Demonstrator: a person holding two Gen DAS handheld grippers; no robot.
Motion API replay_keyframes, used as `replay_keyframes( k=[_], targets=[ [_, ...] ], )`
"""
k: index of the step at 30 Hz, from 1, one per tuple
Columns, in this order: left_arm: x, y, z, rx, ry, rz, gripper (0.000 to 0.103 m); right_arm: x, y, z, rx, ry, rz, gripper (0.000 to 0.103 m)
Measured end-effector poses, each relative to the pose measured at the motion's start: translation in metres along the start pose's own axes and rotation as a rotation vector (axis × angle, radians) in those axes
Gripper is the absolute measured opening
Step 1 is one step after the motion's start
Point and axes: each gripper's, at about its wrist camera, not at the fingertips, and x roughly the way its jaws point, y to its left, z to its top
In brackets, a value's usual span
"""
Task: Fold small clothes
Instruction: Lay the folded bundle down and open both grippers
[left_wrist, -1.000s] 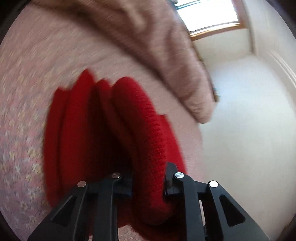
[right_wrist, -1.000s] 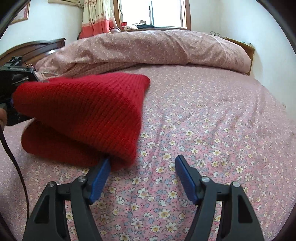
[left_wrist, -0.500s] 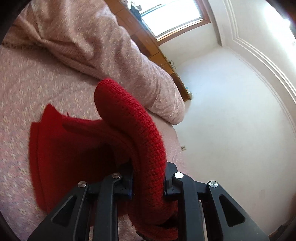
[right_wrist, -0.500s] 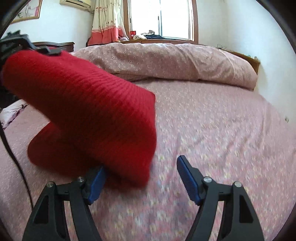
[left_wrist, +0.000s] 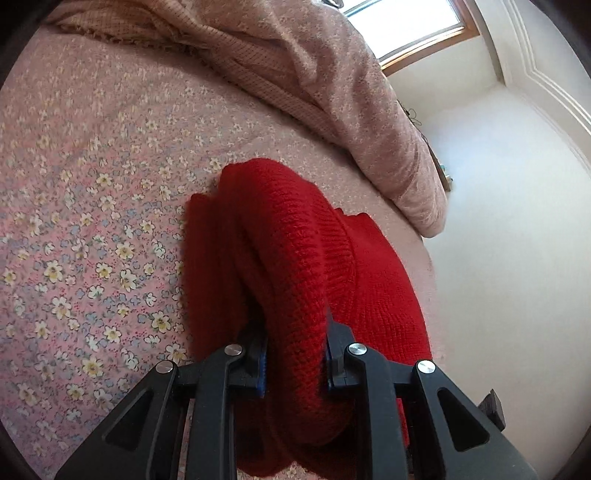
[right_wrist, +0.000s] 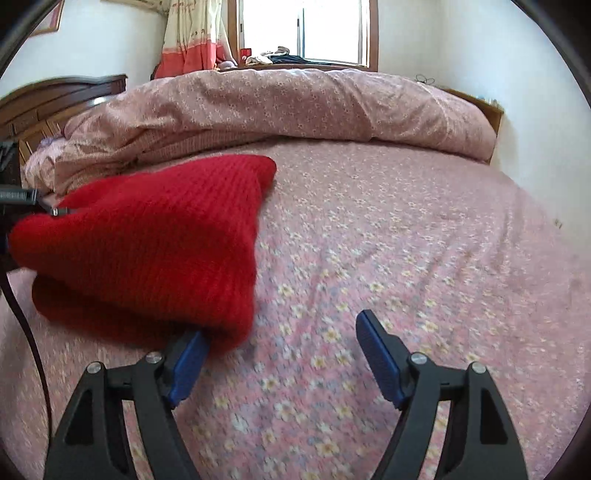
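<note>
While my left gripper (left_wrist: 295, 363) clamps the red knit garment (left_wrist: 295, 266) at frame center, my right gripper (right_wrist: 282, 363) stands open at lower frame, its 2 jaws empty above the floral bedsheet (right_wrist: 406, 258).

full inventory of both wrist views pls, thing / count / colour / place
red knit garment: 1, red, on the bedsheet, one fold lifted
bedsheet: 1, pink floral, covers the bed
duvet: 1, pink, bunched along the far side of the bed
headboard: 1, dark wood, far left
curtain: 1, cream and coral, beside the window
window: 1, bright, far wall
left hand-held gripper: 1, black, shut on the red knit garment
right hand-held gripper: 1, black with blue pads, open above the bedsheet, nothing between the pads
</note>
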Motion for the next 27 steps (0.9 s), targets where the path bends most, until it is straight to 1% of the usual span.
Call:
replay_keyframes(
  k=[3,4,5,6,7,9,10,12,14,16,17,18,20,22,23,25,27],
  targets=[
    [-0.017,-0.006,-0.007,0.023,-0.021,0.011,0.015,-0.007,-0.006,-0.006,-0.005,0.023,-0.02,0.079],
    [-0.022,-0.006,-0.007,0.034,-0.032,0.024,0.015,-0.006,-0.009,-0.008,0.001,0.047,-0.025,0.077],
    [-0.024,-0.006,-0.005,0.043,-0.035,0.039,0.015,-0.003,-0.016,-0.01,0.011,0.089,-0.067,0.072],
    [-0.024,-0.005,-0.001,0.049,-0.032,0.045,0.015,0.0,-0.023,-0.01,0.024,0.115,-0.075,0.071],
    [-0.026,-0.003,0.001,0.043,-0.031,0.036,0.015,0.002,-0.034,-0.011,0.065,0.137,-0.042,0.071],
    [-0.028,-0.002,0.0,0.031,-0.011,0.025,0.018,0.0,-0.049,-0.008,0.142,0.147,0.026,0.071],
    [-0.03,-0.001,-0.002,0.022,0.008,0.025,0.018,-0.001,-0.054,-0.005,0.164,0.145,0.039,0.071],
    [-0.039,0.002,-0.007,-0.002,0.006,0.046,0.02,-0.006,-0.057,0.005,0.165,0.127,0.063,0.071],
    [-0.058,0.0,-0.01,-0.017,-0.043,0.101,0.02,-0.011,-0.055,0.016,0.135,0.101,0.104,0.071],
    [-0.088,-0.009,-0.016,-0.015,-0.141,0.109,0.02,-0.016,-0.049,0.029,0.093,0.072,0.166,0.071],
    [-0.097,-0.014,-0.016,-0.004,-0.173,0.116,0.021,-0.018,-0.045,0.037,0.067,0.049,0.222,0.071],
    [-0.107,-0.024,-0.019,0.03,-0.216,0.136,0.023,-0.02,-0.042,0.041,0.049,0.034,0.263,0.071],
    [-0.111,-0.042,-0.016,0.099,-0.253,0.17,0.028,-0.022,-0.034,0.053,0.006,-0.001,0.356,0.064],
    [-0.101,-0.066,-0.014,0.18,-0.257,0.18,0.028,-0.022,-0.024,0.062,-0.031,-0.034,0.444,0.041],
    [-0.093,-0.074,-0.014,0.212,-0.247,0.174,0.028,-0.022,-0.018,0.068,-0.049,-0.049,0.487,0.035],
    [-0.073,-0.086,-0.019,0.28,-0.203,0.156,0.028,-0.022,-0.006,0.076,-0.077,-0.078,0.53,0.021],
    [-0.052,-0.094,-0.024,0.327,-0.156,0.14,0.028,-0.019,0.004,0.078,-0.111,-0.085,0.579,0.014]
  ],
)
